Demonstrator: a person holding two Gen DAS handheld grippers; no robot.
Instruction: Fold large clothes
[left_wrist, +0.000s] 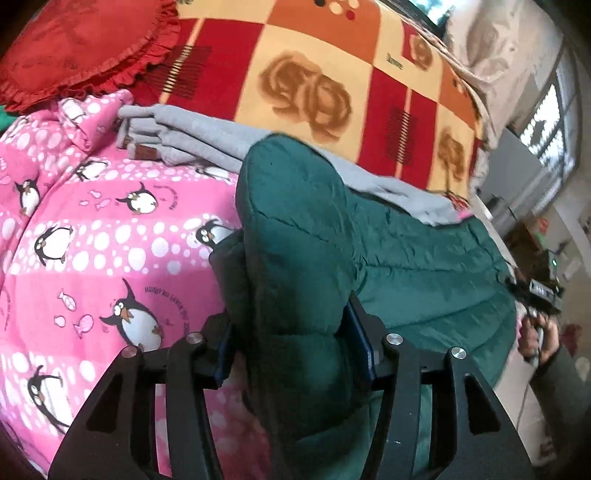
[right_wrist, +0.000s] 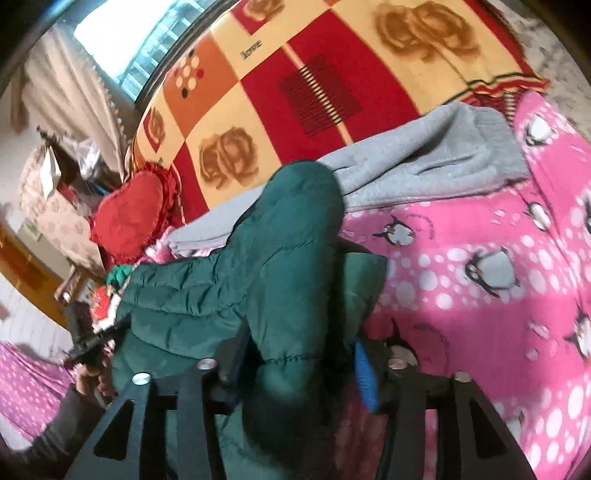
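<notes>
Between each gripper's fingers (left_wrist: 354, 343), clenched tight, bunches the green puffer jacket (left_wrist: 295, 236), raised for folding over.

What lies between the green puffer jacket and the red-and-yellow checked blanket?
Folded grey sweatpants lie across that stretch, over the pink penguin quilt, with the green jacket in front and the checked blanket behind. Both wrist views show this.

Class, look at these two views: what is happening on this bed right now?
A person is folding a dark green puffer jacket on a bed covered by a pink penguin quilt. The left claw and the right claw are each shut on a padded part of the jacket and hold it raised. A folded grey garment lies just beyond, with a red heart-shaped cushion and a checked rose blanket behind.
</notes>
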